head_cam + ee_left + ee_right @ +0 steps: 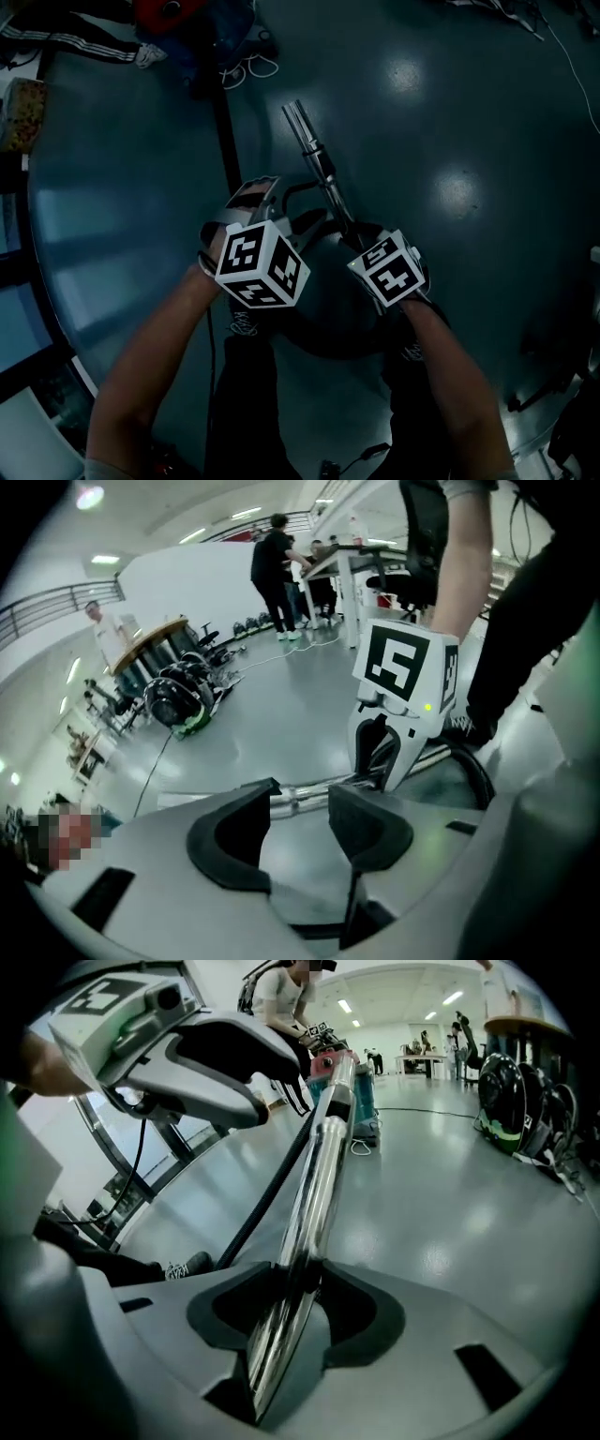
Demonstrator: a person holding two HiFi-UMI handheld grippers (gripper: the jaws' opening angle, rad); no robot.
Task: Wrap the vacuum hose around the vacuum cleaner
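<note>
A chrome vacuum wand [315, 157] slants up off the dark floor, away from me. My right gripper [353, 234] is shut on its lower part; in the right gripper view the tube [314, 1185] runs straight between the pressed pads [298, 1302]. Just to its left my left gripper [266, 197] hovers open and holds nothing. In the left gripper view its jaws [300, 822] stand apart, and the wand [302, 799] lies across beyond them. That view also shows the right gripper [380, 757] on the tube. A black hose [475, 766] curves by my legs.
A red and blue machine [187, 23] stands at the far left, and a dark line [225, 141] runs along the floor from it. Black bags [178, 697] lie by a round table. People [277, 569] stand at desks farther off. My shoes [242, 323] are just under the grippers.
</note>
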